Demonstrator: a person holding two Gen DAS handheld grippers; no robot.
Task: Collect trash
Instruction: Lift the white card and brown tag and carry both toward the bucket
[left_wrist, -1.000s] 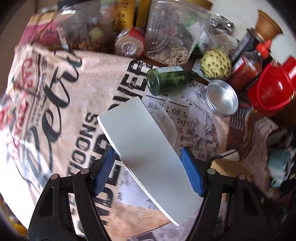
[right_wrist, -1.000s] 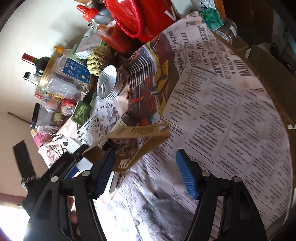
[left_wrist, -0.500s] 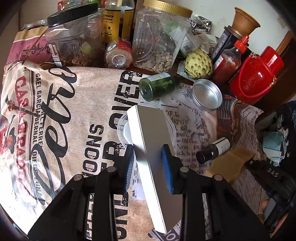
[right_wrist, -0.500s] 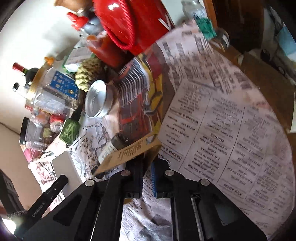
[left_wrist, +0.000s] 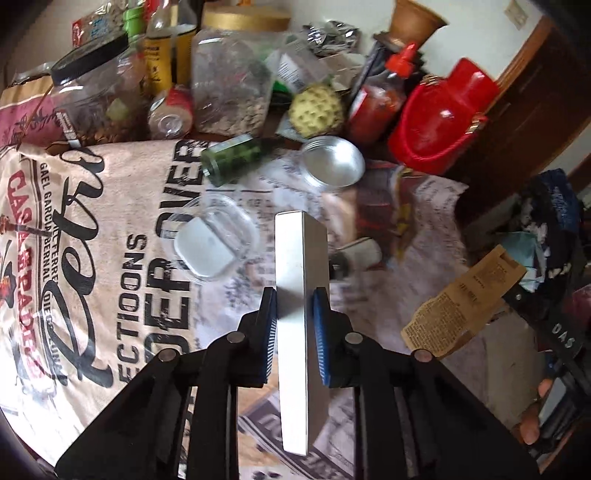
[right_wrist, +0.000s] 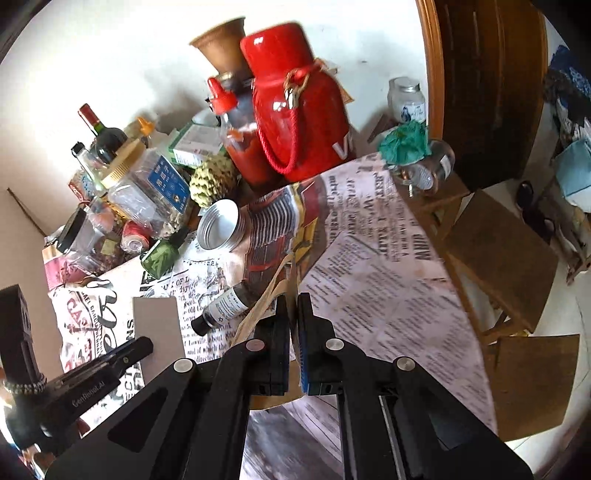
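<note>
My left gripper (left_wrist: 293, 306) is shut on a flat white box (left_wrist: 299, 266), held on edge above the table; the box also shows in the right wrist view (right_wrist: 157, 325). My right gripper (right_wrist: 293, 306) is shut on a brown cardboard piece (right_wrist: 258, 314), lifted off the newspaper; the same piece shows in the left wrist view (left_wrist: 461, 302). A small dark bottle with a white label (right_wrist: 225, 304) lies on the newspaper between the two grippers. A clear plastic container (left_wrist: 212, 240) lies left of the box. A green bottle (left_wrist: 232, 158) lies on its side.
Along the wall stand a red flask (right_wrist: 299, 99), a sauce bottle (right_wrist: 236, 133), plastic jars (left_wrist: 229, 81), a wine bottle (right_wrist: 105, 136) and a custard apple (left_wrist: 316, 110). A round metal lid (left_wrist: 332, 166) lies nearby. Newspaper (right_wrist: 388, 288) covers the table; a wooden chair (right_wrist: 506, 251) stands at right.
Both grippers closed: the left on the white box, turning it on edge and lifting it; the right on the brown cardboard piece, lifting it off the newspaper.
</note>
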